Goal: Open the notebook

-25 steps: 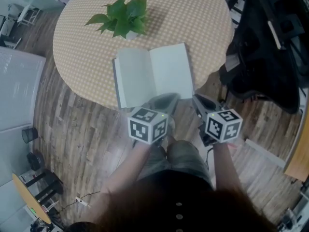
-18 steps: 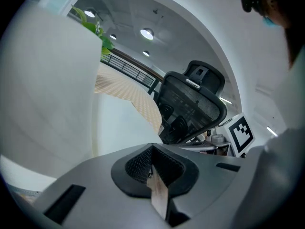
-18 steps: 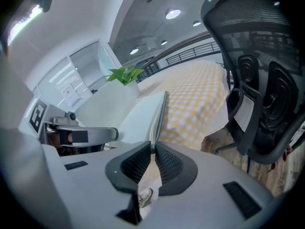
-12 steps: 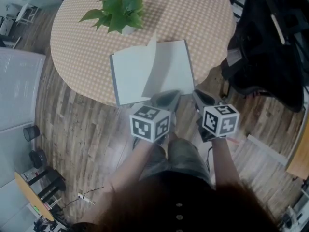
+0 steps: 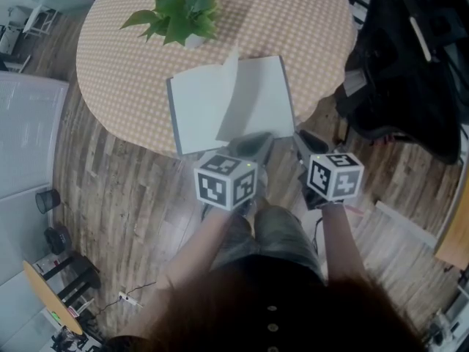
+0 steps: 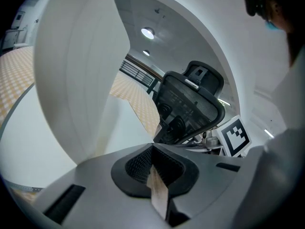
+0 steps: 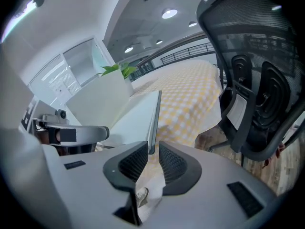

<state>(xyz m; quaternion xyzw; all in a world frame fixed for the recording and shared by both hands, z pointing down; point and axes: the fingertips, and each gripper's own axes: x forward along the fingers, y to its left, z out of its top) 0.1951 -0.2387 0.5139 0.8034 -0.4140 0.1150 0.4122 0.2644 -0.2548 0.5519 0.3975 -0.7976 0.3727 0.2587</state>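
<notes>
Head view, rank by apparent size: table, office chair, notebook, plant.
1. table, the largest by far
2. office chair, though the frame edge crops it, so only the visible part counts
3. notebook, lying open
4. plant, the smallest

Chair versus notebook is the closest call.

bright, even light from round ceiling lamps point(image 6: 147, 32); the open white notebook point(image 5: 194, 112) carries a soft page shadow; gripper views bulge, corners dark.
</notes>
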